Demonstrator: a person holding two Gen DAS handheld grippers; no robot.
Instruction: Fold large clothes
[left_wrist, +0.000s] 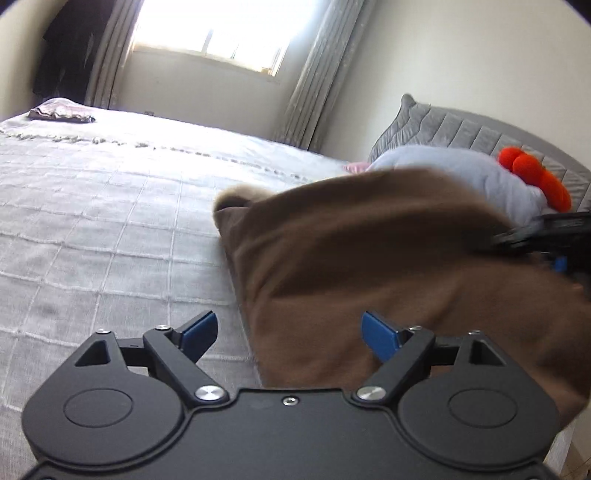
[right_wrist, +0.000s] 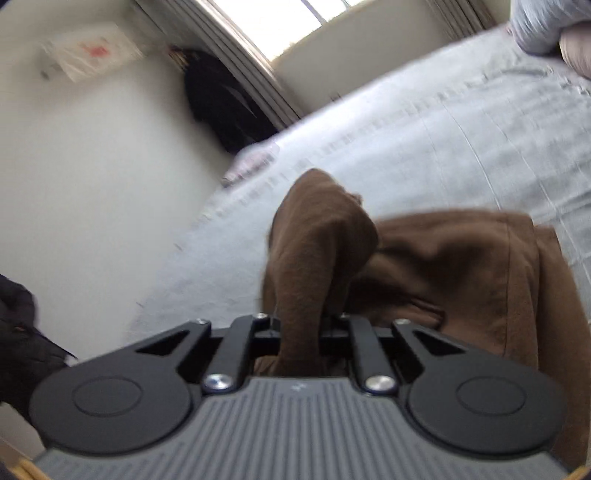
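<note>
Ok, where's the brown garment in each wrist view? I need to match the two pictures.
Left wrist view: the brown garment fills the centre and right, lying on the grey bedspread ahead of the open left gripper.
Right wrist view: the garment sits centre-right, a bunched fold running into the right gripper, shut on it.
Shared landmark: the bright window beyond the bed.

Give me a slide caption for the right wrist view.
Right gripper shut on brown garment above the grey bedspread.
</note>
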